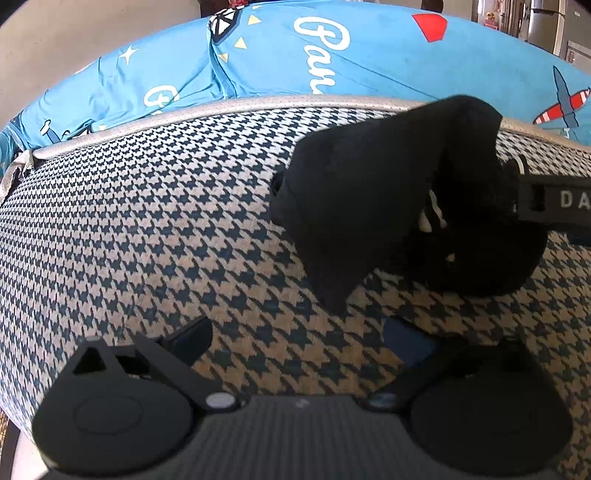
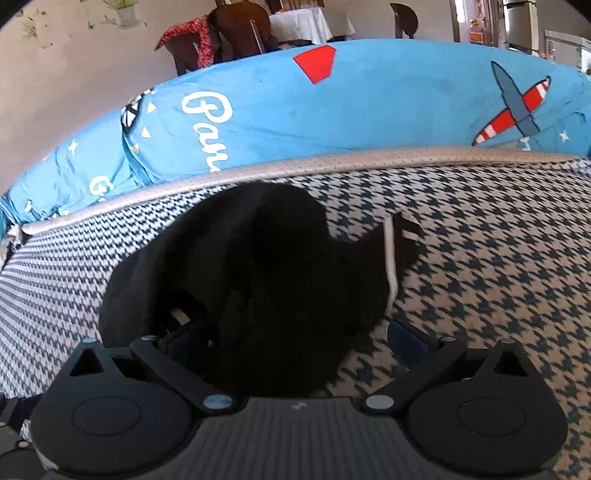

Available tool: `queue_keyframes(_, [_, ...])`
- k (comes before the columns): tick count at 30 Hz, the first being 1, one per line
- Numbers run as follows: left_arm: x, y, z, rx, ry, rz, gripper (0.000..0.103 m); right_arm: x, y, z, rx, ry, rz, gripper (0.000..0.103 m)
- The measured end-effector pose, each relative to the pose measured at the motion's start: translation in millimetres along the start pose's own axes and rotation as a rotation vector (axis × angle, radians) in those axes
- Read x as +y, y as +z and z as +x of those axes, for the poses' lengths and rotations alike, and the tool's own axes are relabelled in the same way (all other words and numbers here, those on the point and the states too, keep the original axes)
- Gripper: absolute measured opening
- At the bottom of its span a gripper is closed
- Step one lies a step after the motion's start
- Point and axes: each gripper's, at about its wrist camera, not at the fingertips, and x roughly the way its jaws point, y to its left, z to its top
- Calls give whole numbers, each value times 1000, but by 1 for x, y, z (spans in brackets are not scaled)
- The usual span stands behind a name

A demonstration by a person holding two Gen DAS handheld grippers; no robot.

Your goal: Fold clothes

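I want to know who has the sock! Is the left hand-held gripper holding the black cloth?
No, the left hand-held gripper is open over bare houndstooth cushion, and the black cloth lies farther ahead.

Sunlit room with a patterned seat and blue bedding

A houndstooth cushion point(image 2: 480, 236) fronts a blue printed bedsheet point(image 2: 369, 110); behind, a beige wall point(image 2: 74, 74), dark wooden chairs point(image 2: 240, 29) and a white-clothed table point(image 2: 306, 22).
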Motion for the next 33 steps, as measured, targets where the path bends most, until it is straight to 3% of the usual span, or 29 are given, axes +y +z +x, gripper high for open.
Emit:
queue_keyframes(18, [-4, -26, -8, 25, -10, -4, 103, -7, -38, -51, -11, -28, -17, 103])
queue_keyframes(33, [-3, -48, -18, 31, 1, -1, 103, -19, -73, -67, 46, -57, 30, 103])
